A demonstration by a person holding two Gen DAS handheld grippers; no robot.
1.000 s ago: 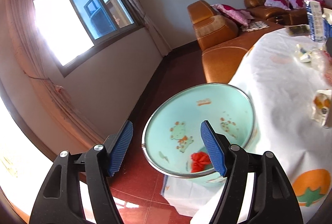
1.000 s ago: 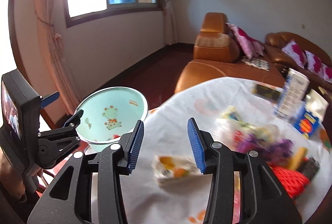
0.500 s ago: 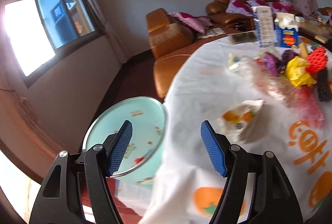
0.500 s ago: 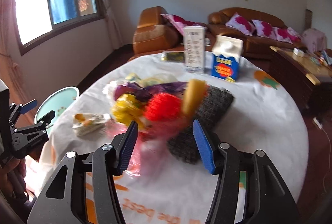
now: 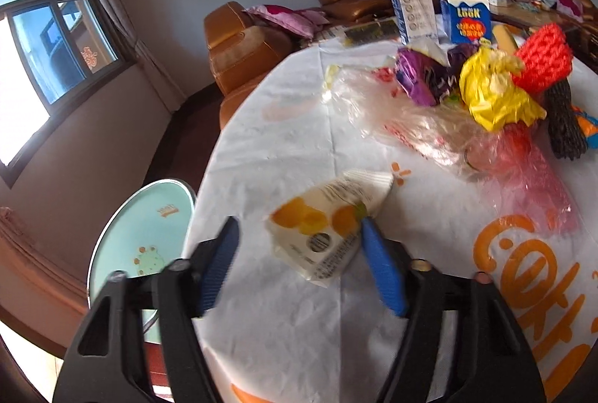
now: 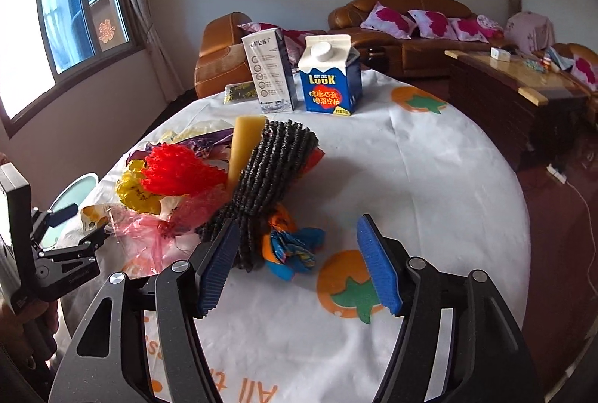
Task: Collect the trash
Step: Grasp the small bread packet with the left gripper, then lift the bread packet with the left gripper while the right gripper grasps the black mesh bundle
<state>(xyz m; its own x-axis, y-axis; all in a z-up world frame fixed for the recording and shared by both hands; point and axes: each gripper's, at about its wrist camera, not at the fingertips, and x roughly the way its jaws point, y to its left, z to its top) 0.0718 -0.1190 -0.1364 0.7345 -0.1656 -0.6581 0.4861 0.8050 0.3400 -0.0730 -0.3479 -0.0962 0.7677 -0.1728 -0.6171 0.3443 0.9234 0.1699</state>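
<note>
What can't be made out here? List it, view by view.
- Bin, left wrist view: its bottom is hidden by the table edge and the left tongs.
- Snack wrapper, left wrist view: whether the blurred pads touch it.
- Orange-blue wrapper, right wrist view: partly behind the black foam net.
- Flat packet, right wrist view: print too small to read.

Wrappers (image 5: 486, 96) lie on the table (image 5: 284, 141), bin (image 5: 142, 234) beside it.
</note>
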